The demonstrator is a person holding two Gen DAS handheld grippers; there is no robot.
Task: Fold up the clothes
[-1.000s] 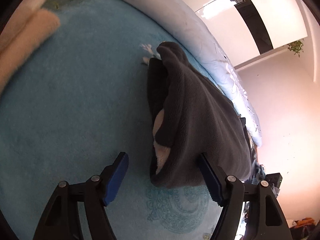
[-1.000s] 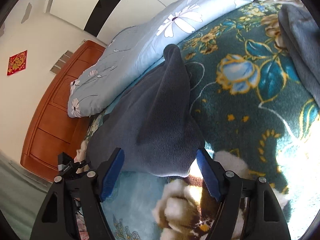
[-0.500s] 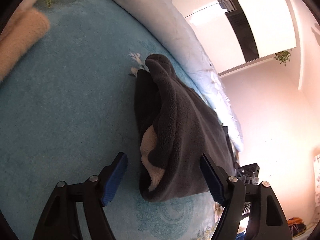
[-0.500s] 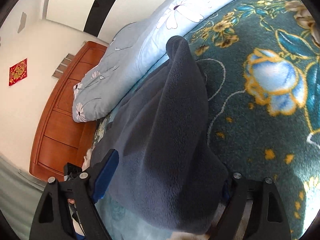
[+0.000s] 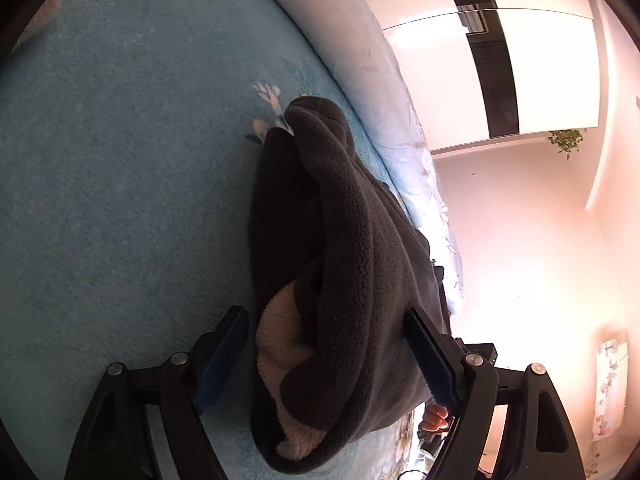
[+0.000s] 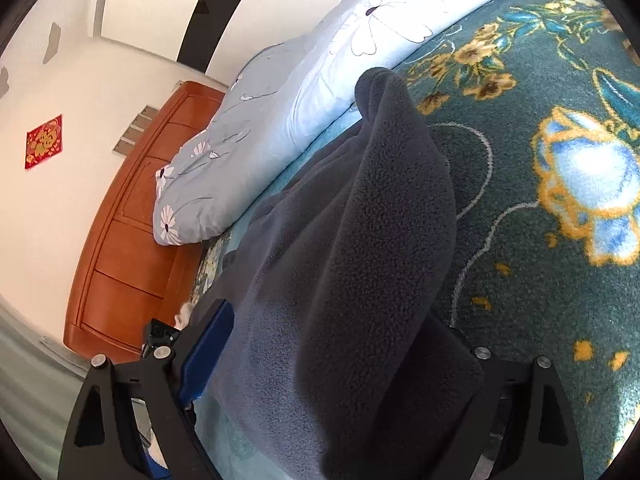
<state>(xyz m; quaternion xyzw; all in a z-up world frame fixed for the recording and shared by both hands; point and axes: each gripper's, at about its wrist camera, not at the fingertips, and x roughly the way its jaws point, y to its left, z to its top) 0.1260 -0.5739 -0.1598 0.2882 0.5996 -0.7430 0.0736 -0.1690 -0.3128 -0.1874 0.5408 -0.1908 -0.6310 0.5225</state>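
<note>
Reaching for the near end of a dark grey fleece (image 5: pixel 352 264), both grippers brought up to it for a fresh hold; judged an early step of the fold, the garment not yet flat

- Item: fleece, bunched in a long ridge on the bedspread (image 5: pixel 120 184), far end close to a pale floral duvet (image 6: pixel 320 80). Cream lining (image 5: pixel 280 332) shows at the near end
- Left gripper (image 5: pixel 328 360): jaws wide and lately opening further; the near end of the fleece lies between them. The blue pad on the left stands just clear of the cloth; the right-hand pad lies against its flank, no squeeze to be seen. Not gripping
- Right gripper (image 6: pixel 332 364): jaws wide, likewise lately opening further. Fleece fills the gap and drapes over the right finger, hiding its pad; left pad (image 6: pixel 208 352) is at the cloth's edge. No pinch visible
- Surroundings: wooden headboard (image 6: pixel 120 248) beyond the duvet; a person's fingertips (image 5: pixel 434 416) just visible under the fleece's edge in the left view

Next move, as judged: close each pair of jaws on one corner or edge only, not the whole bunched thickness, then lift and draw apart to spread the cloth. Risk: a thick, soft wad may slip or come up doubled
</note>
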